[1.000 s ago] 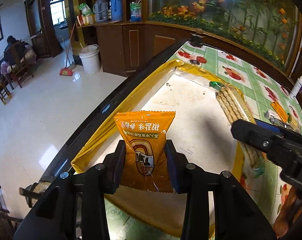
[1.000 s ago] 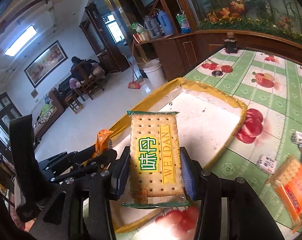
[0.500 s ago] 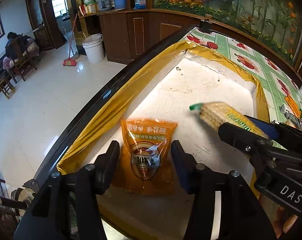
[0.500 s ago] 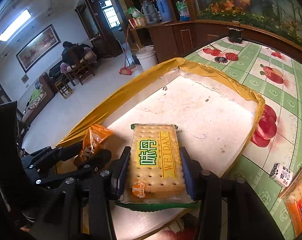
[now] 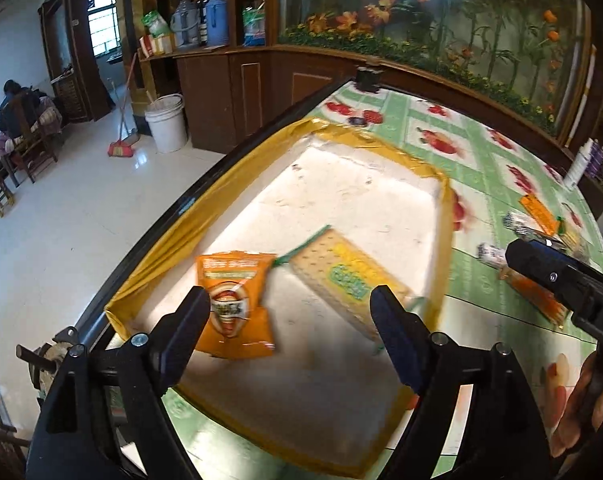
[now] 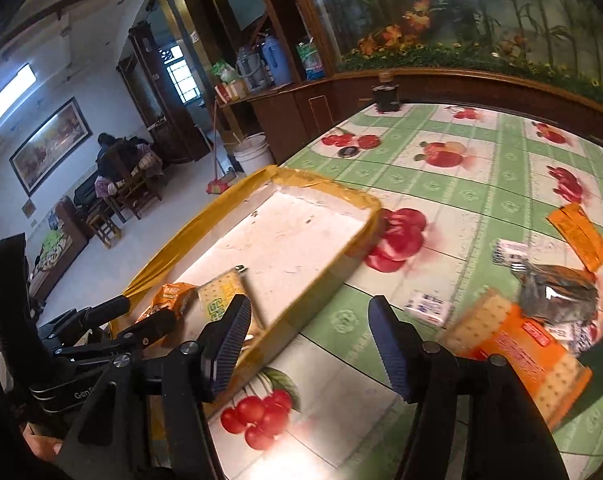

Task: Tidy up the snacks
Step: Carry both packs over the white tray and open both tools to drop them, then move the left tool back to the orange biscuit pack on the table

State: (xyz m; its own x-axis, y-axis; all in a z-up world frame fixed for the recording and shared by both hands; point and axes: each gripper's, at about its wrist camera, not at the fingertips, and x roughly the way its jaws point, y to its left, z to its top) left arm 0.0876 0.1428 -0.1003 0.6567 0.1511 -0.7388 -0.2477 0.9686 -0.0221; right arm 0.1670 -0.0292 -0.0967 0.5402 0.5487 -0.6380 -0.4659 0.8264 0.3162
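Observation:
A shallow white tray with a yellow taped rim (image 5: 237, 184) sits at the table's left edge. An orange snack packet (image 5: 231, 304) and a cracker pack with a green-yellow label (image 5: 347, 280) lie flat inside it, side by side. My left gripper (image 5: 289, 336) is open and empty, just above the tray's near end. My right gripper (image 6: 307, 348) is open and empty over the tablecloth, to the right of the tray (image 6: 329, 260). The packet (image 6: 169, 296) and cracker pack (image 6: 221, 296) show in the right wrist view too.
More snacks lie on the green fruit-print tablecloth to the right: an orange-wrapped cracker pack (image 6: 517, 352), a dark foil bag (image 6: 557, 292), an orange packet (image 6: 581, 236) and small white sachets (image 6: 425, 304). A dark jar (image 6: 385, 96) stands at the far edge. The table's left edge drops to the floor.
Both grippers have opened and let go: the orange packet and the cracker pack now lie in the tray. The right gripper has swung right, out over the tablecloth.

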